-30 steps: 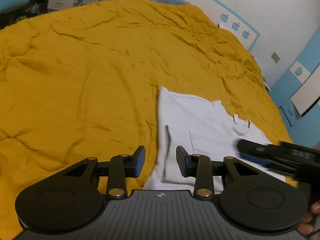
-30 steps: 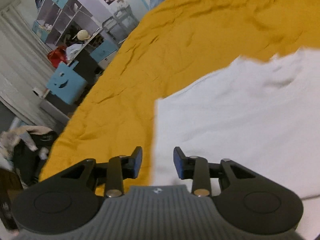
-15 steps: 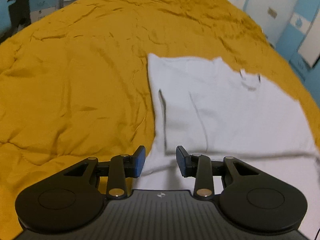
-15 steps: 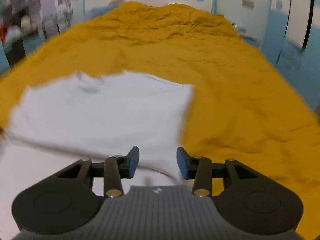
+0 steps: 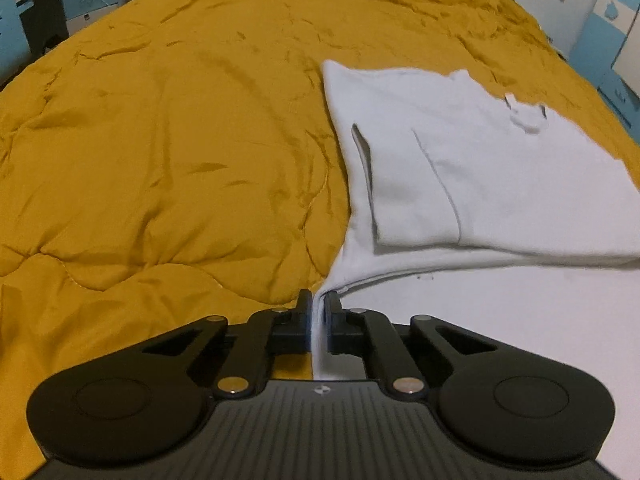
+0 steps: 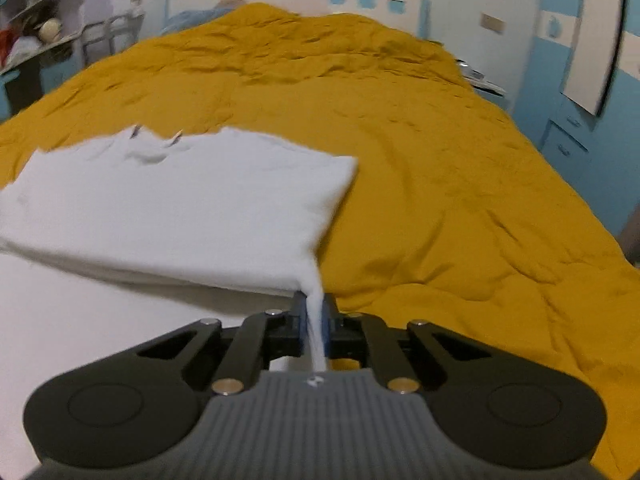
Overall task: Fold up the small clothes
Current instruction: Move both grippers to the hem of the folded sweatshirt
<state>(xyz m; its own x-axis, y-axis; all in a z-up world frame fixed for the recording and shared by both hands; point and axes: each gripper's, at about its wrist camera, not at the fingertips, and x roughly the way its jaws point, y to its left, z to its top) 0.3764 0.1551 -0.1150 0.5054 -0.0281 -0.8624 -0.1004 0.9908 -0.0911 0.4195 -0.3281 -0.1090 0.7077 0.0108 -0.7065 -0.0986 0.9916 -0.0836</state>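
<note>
A white T-shirt (image 5: 472, 168) lies partly folded on a mustard-yellow quilt (image 5: 180, 140), its neckline with a small tag towards the far side. My left gripper (image 5: 318, 304) is shut on the shirt's near left corner, with a strip of white cloth pinched between its pads. In the right wrist view the same T-shirt (image 6: 168, 200) spreads to the left, and my right gripper (image 6: 314, 304) is shut on its near right corner, cloth running up between the pads. The near hem stretches between the two grips.
The quilt (image 6: 440, 184) covers the whole bed and is creased all over. Shelves and a dark desk (image 6: 36, 40) stand past the bed's left side. A blue wall with drawers (image 6: 568, 140) is on the right, and a headboard wall at the far end.
Both grippers have gone from open to shut on the shirt's near corners. The right gripper swung from the shirt's left side across to its right corner. The left gripper dropped a little towards the hem.
</note>
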